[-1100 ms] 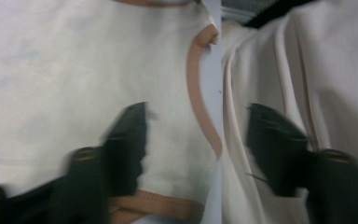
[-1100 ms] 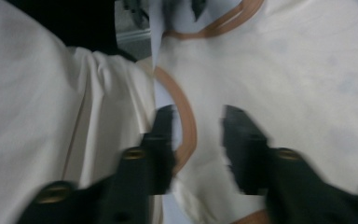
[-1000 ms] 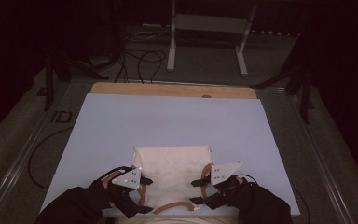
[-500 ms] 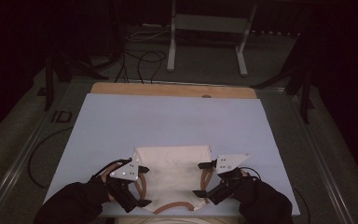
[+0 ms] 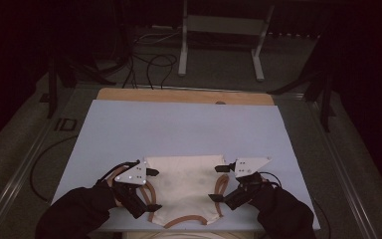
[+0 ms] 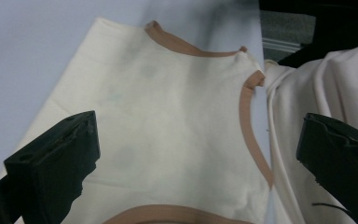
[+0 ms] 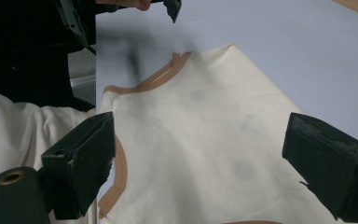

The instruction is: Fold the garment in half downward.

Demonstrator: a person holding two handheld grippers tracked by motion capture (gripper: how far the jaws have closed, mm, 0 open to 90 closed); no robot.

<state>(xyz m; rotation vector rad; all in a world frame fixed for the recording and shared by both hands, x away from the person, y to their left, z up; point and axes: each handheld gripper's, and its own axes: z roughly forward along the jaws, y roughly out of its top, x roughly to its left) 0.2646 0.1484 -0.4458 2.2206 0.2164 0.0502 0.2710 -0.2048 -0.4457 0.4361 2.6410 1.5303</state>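
On the table's [image 5: 129,129] near edge, cream garment [image 5: 184,181] partly cut off, faint grey spots.

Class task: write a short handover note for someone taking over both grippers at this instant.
Left gripper: open, jaws just opened, nothing between them, above the top's left edge.
Right gripper: open, jaws just opened, holding nothing, above the right edge.
Top: cream with brown trim, flat on the blue mat, near edge, folded to a short shape.
Done: top released.
Left: probably another fold; more cream cloth lies off the near edge.
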